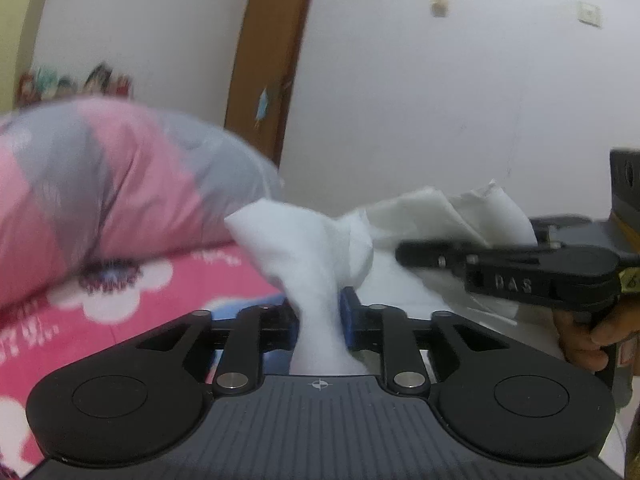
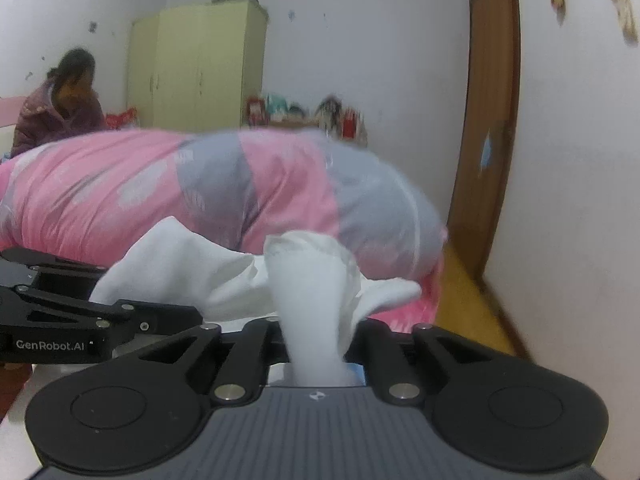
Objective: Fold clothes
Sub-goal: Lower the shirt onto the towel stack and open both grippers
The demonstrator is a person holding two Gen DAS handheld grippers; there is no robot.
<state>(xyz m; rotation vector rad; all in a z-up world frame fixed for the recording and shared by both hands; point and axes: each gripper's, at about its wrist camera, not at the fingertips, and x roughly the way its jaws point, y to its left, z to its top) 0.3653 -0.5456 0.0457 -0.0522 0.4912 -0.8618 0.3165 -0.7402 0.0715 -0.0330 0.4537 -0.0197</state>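
left wrist view first: my left gripper [image 1: 320,316] is clamped on a bunch of the white garment [image 1: 316,256], the cloth pinched between the blue pads [image 1: 349,312] and standing up out of the jaws in a twisted plume; more of the same white cloth spreads off to the right, where my right gripper [image 1: 424,258] comes in sideways, its black fingers lying against the fabric; my right hand [image 1: 588,332] shows at the frame's edge, wrapped round that gripper's handle; below and to the left lies the pink bedsheet [image 1: 132,320] with white flower shapes, and on it a rolled pink and grey quilt [image 1: 100,184], blurred; behind stand a white wall [image 1: 440,100] and a brown door [image 1: 268,60].

right wrist view: my right gripper [image 2: 318,334] is likewise closed tight on the white garment [image 2: 312,280], which rises from between the fingers and flops over at the top; the cloth runs left in a loose fold toward my left gripper [image 2: 160,320], seen side on, though its tip is hidden from here; so the garment hangs lifted between both grippers, above the bed; beyond it the quilt [image 2: 200,192] fills the middle; farther back a person in a purple jacket [image 2: 56,108] sits at the left, beside a pale green wardrobe [image 2: 200,72]; the door [image 2: 488,120] is on the right.
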